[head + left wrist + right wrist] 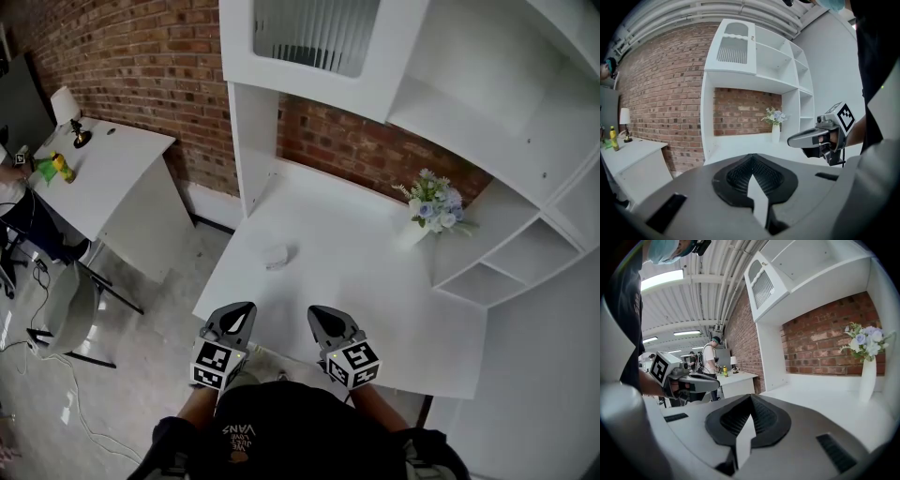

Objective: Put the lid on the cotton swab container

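A small white item (277, 255), too small to tell whether it is the container, the lid or both, lies on the white desk (356, 281) left of middle. Both grippers hover side by side over the desk's near edge, well short of that item. My left gripper (246, 308) is shut with nothing in it, and so is my right gripper (315, 312). In the left gripper view the shut jaws (751, 159) fill the lower frame and the right gripper (794, 139) shows at the right. In the right gripper view the left gripper (715, 383) shows beside the shut jaws (750, 399).
A white vase of flowers (427, 214) stands at the desk's back right. A white shelf unit (487, 122) rises over the desk against a brick wall. A second white table (103, 169) with a lamp and a bottle stands at the left.
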Action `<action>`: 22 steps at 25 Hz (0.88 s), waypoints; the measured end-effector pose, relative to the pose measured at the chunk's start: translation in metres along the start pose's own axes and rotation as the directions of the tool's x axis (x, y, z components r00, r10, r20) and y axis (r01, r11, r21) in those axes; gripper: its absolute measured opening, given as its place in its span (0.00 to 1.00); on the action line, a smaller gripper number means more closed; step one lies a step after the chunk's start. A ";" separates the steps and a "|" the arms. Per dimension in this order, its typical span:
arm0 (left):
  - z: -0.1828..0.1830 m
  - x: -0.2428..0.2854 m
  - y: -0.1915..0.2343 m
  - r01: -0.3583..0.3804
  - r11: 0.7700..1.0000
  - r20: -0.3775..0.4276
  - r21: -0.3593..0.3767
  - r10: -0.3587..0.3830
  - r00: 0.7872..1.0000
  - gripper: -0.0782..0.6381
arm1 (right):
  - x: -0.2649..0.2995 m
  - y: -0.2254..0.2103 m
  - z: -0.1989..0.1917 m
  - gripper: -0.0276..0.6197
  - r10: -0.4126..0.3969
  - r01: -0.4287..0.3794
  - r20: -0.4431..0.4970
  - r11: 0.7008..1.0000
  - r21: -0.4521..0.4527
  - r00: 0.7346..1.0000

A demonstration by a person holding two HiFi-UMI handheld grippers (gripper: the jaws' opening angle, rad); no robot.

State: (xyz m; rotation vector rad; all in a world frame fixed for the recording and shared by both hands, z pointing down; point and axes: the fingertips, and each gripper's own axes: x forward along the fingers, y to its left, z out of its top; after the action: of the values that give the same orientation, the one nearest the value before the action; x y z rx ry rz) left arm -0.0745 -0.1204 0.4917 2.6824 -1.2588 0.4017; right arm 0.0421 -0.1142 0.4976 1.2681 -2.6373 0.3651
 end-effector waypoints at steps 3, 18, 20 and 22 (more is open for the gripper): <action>-0.007 -0.008 -0.008 -0.021 1.000 0.000 -0.011 0.021 1.000 0.12 | -0.010 0.004 -0.004 0.04 0.014 -0.014 0.004 1.000 0.004 1.000; -0.027 -0.019 -0.025 -0.055 0.998 -0.020 -0.031 0.055 0.998 0.12 | -0.022 0.009 -0.024 0.04 0.038 -0.038 -0.022 0.999 -0.001 0.999; -0.026 -0.018 -0.027 -0.049 0.998 -0.026 -0.028 0.049 0.998 0.12 | -0.022 0.009 -0.024 0.04 0.038 -0.038 -0.026 0.999 0.000 0.999; -0.025 -0.017 -0.029 -0.045 0.999 -0.029 -0.022 0.044 0.999 0.12 | -0.022 0.009 -0.024 0.04 0.041 -0.041 -0.028 0.999 0.001 0.999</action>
State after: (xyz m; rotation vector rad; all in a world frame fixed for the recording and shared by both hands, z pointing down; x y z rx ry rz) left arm -0.0668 -0.0835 0.5101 2.6242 -1.3094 0.4276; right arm 0.0503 -0.0850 0.5129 1.2017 -2.6433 0.3863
